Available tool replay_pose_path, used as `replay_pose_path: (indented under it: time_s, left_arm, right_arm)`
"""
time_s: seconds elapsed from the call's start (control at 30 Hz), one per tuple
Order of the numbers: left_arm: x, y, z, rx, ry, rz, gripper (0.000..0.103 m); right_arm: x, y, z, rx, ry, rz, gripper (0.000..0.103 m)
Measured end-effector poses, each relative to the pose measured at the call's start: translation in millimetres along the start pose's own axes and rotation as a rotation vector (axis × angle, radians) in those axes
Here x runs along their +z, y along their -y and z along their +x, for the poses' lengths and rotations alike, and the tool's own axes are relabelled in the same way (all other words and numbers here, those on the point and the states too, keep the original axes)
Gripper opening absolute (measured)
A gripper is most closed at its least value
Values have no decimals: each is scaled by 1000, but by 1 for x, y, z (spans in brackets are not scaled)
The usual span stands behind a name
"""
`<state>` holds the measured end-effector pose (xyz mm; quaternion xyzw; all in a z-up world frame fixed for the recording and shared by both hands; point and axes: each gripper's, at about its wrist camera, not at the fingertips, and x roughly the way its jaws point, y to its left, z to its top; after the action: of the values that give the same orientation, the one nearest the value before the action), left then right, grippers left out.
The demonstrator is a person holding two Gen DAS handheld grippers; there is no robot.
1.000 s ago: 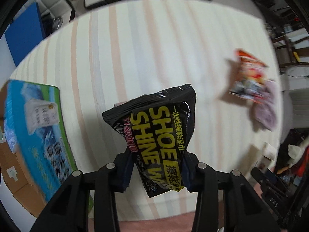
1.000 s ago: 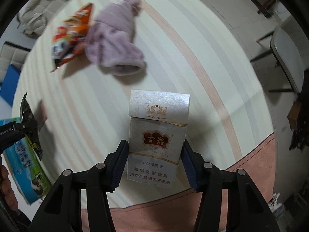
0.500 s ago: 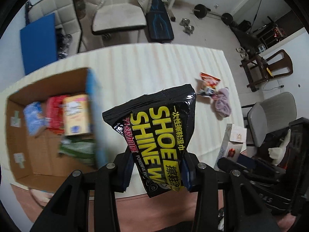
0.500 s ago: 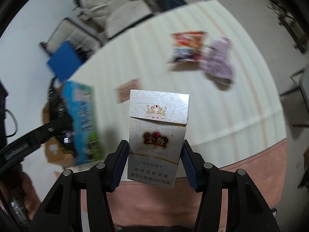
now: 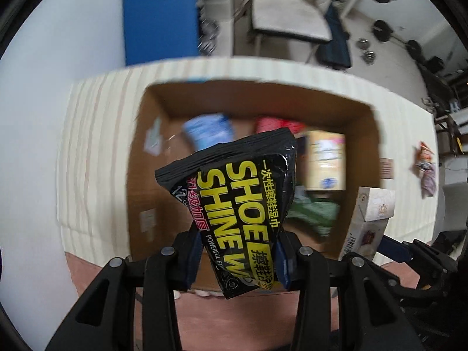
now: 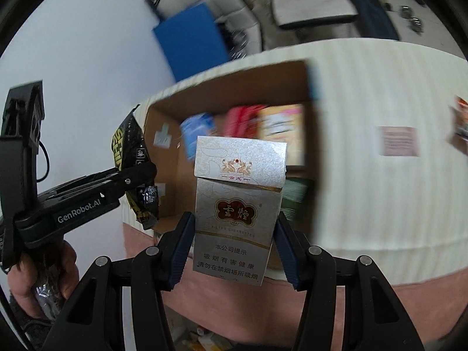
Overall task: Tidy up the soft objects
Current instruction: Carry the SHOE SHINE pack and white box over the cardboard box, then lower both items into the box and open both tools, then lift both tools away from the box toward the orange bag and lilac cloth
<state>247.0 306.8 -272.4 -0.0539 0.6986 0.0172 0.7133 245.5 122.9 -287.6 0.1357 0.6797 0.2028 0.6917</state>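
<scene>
Left hand-held gripper is clenched on a black glossy plastic pouch of shoe-shine wipes with yellow lettering, held above the open brown cardboard box; right hand-held gripper grips a silver-white card cigarette pack with a red emblem by its sides, just at the box's near right corner. Neither item is released yet, both hang over or beside the box opening. Inside the box, blurred: a light blue packet, a red packet, a tan-yellow carton and something green and crumpled, so part of the sorting looks done. Left on the bench, well apart from the box: an orange-red snack bag and a pale purple soft cloth item touching it, plus a small brown flat card near the box. Judged about midway: two items to drop, at least two more to fetch. The bench carries a cream cloth with faint peach and grey stripes, pinkish edge nearest. Room: white wall, blue panel, beige padded chair, dumbbells and weights on a pale floor.
</scene>
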Motion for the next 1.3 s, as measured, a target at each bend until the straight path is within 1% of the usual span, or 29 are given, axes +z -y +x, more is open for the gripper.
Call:
replay_pose_path:
  time_s: [0.03, 0.13, 0.2, 0.33, 0.43, 0.5, 0.63, 0.67, 0.7, 0.73, 0.77, 0.8, 0.83, 0.9, 0.93, 0.97, 1.0, 1.03, 1.1, 1.17, 1.23, 1.3]
  left_arm:
    - [3, -10, 11, -1, -24, -11, 38]
    - [11, -32, 35, -9, -75, -45, 38]
    - [16, -43, 53, -10, -110, -58, 38]
    - [18, -55, 72, -15, -156, -54, 38]
    - [15, -56, 84, -11, -194, -33, 39]
    - [12, -52, 92, 3, -232, -11, 41]
    - [9, -48, 92, 10, -247, -6, 43]
    - [10, -48, 91, 1, -252, -4, 43]
    - [8, -49, 90, -12, -250, -7, 44]
    - [8, -47, 89, -21, -246, -7, 44]
    - [7, -46, 87, -22, -242, -9, 47]
    - [5, -47, 85, -23, -238, -12, 56]
    - [3, -46, 83, -28, -233, -14, 59]
    - [0, -45, 79, -33, -226, -16, 60]
    - [-2, -45, 77, -42, -228, -13, 62]
    - [-5, -44, 75, -49, -224, -12, 72]
    - [-8, -44, 73, -52, -218, -13, 83]
    - [-11, -44, 70, -49, -210, -14, 87]
    - [-13, -46, 70, -37, -193, -18, 93]
    - [-18, -50, 64, -62, -167, -52, 98]
    - [-25, -53, 56, -75, -132, -86, 98]
    - [-28, -51, 50, -64, -113, -84, 98]
  right_arm:
    - [4, -11, 18, -7, -23, -3, 57]
    - [14, -28, 57, -18, -74, 4, 57]
    - [16, -38, 75, -39, -92, -3, 57]
    - [19, -39, 103, -57, -129, -4, 57]
    - [20, -36, 117, -69, -155, -2, 57]
    - [22, -37, 125, -68, -173, -7, 58]
    - [21, -37, 140, -88, -233, -31, 62]
    - [19, -35, 142, -96, -250, -31, 75]
    - [20, -35, 143, -104, -255, -34, 91]
    - [18, -34, 139, -115, -246, -51, 96]
    - [17, -36, 138, -126, -240, -68, 98]
    - [12, -36, 135, -140, -238, -85, 98]
    - [10, -36, 132, -152, -242, -94, 98]
    - [7, -37, 127, -157, -239, -105, 98]
    - [4, -36, 122, -182, -231, -111, 98]
    - [2, -34, 117, -199, -222, -117, 99]
    - [-1, -34, 112, -213, -213, -122, 103]
    - [0, -36, 107, -231, -202, -122, 103]
    - [-3, -34, 95, -265, -181, -123, 103]
    - [-5, -33, 88, -298, -162, -123, 103]
    - [-8, -29, 78, -335, -137, -121, 103]
    - [-6, -30, 80, -353, -119, -101, 103]
